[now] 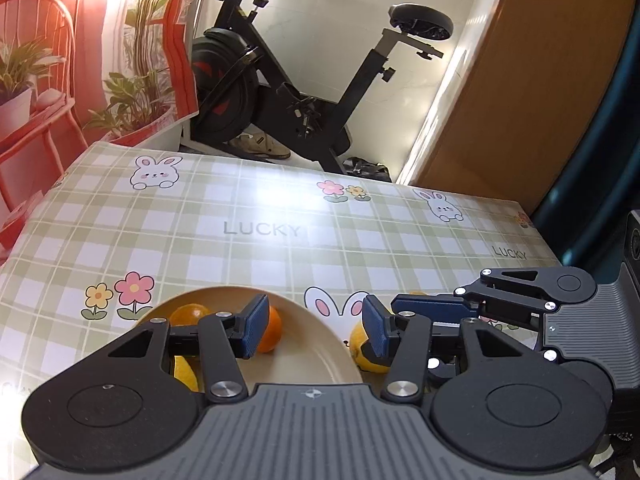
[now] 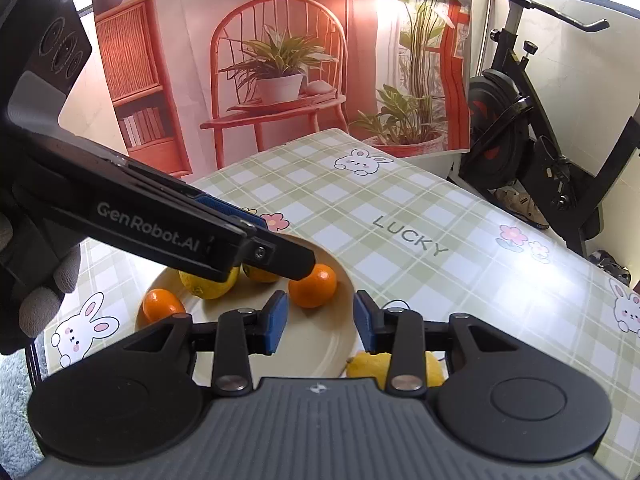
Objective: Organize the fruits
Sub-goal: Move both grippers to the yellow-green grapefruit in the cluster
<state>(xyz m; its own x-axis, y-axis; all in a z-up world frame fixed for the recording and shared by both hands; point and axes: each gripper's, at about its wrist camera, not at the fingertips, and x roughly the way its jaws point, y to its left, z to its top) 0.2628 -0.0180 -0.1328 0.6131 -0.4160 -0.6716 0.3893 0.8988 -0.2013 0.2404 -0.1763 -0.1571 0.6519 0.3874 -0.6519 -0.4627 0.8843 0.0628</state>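
Exercise bike (image 1: 304, 80) beside printed backdrop (image 2: 280, 60)

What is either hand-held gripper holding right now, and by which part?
Nothing. The left hand-held gripper is open over the plate, its pads apart from the orange. The right hand-held gripper is also open, gripping no fruit.

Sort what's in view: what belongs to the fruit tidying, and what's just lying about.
Job:
plate
oranges on the plate
lemons on the plate
lemon off the plate
left gripper, open
right gripper, open

Lying about:
exercise bike
shoe under the bike
backdrop poster
tablecloth
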